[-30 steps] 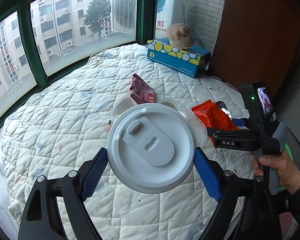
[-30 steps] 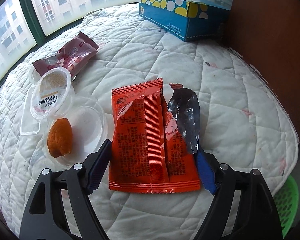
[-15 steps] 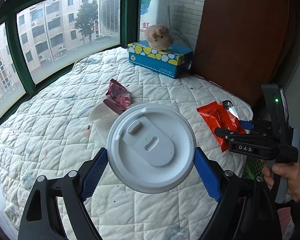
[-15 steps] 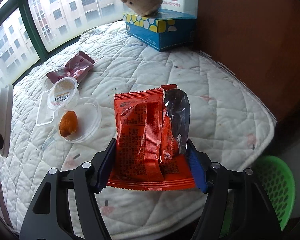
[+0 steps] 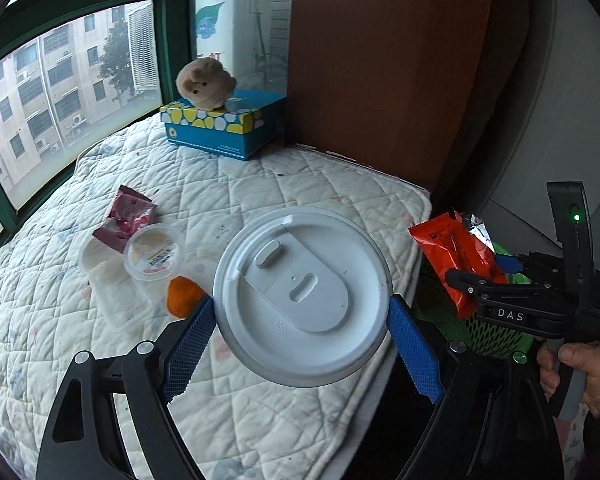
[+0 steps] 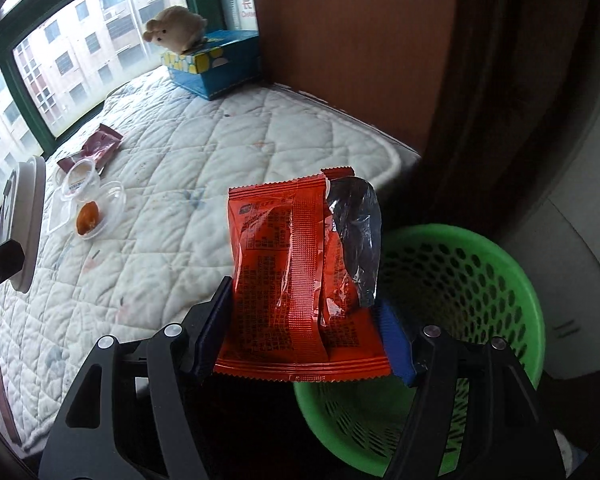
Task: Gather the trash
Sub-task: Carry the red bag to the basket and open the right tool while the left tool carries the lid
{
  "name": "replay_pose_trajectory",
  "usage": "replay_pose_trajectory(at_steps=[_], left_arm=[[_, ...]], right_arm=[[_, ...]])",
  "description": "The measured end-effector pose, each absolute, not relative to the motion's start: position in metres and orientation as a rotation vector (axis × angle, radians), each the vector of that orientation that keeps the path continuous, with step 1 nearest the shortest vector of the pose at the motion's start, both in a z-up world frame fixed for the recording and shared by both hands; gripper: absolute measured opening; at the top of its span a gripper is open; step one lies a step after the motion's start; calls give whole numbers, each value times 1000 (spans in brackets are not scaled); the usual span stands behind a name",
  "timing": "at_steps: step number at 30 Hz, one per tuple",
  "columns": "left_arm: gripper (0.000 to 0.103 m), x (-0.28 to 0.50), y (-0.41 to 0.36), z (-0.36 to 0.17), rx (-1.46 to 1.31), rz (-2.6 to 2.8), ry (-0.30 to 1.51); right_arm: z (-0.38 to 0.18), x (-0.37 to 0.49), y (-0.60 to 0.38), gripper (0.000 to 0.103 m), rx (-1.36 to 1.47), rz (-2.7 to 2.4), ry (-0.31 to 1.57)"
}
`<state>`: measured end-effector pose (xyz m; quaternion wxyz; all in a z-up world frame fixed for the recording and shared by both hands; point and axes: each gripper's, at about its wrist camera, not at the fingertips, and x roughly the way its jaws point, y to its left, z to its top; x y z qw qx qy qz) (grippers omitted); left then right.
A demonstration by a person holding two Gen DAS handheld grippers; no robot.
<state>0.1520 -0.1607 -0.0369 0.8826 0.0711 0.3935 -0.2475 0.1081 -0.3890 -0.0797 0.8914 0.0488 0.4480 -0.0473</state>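
Note:
My left gripper (image 5: 300,332) is shut on a round white cup lid (image 5: 302,294), held over the quilted mattress (image 5: 312,176) near its right edge. My right gripper (image 6: 304,334) is shut on an opened red snack wrapper (image 6: 284,272) with a silver torn flap, lifted off the mattress beside a green mesh basket (image 6: 460,280) on the floor. In the left wrist view the right gripper (image 5: 496,276) holds the wrapper (image 5: 448,252) past the mattress edge. A maroon wrapper (image 5: 126,216), a clear lidded cup (image 5: 154,254) and a clear dish with an orange piece (image 5: 182,296) lie on the mattress.
A blue and yellow tissue box (image 5: 224,126) with a plush toy (image 5: 206,84) on it stands at the far end by the window. A brown wooden panel (image 5: 380,60) rises along the right of the mattress. A hand (image 5: 580,372) grips the right tool's handle.
The right gripper closed on the red wrapper, lifted it and carried it right, off the mattress toward the green basket. The left gripper with the lid also swung right.

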Motion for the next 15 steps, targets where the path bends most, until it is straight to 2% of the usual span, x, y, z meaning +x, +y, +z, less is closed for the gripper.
replay_pose_trajectory(at_steps=[7,9,11,15], left_arm=[[83,140,-202,-41,189,-579,828],[83,139,-211,-42,193,-595,835],[83,139,-220,-44,193,-609,846],[83,135,-241,-48,213,-633,859]], right_arm=[[-85,72,-438,72,150,-203,938],[-86,65,-449,75,162,-226,937],[-85,57,-459,83,172,-250,927],[-82,43,-475,86,195,-280,911]])
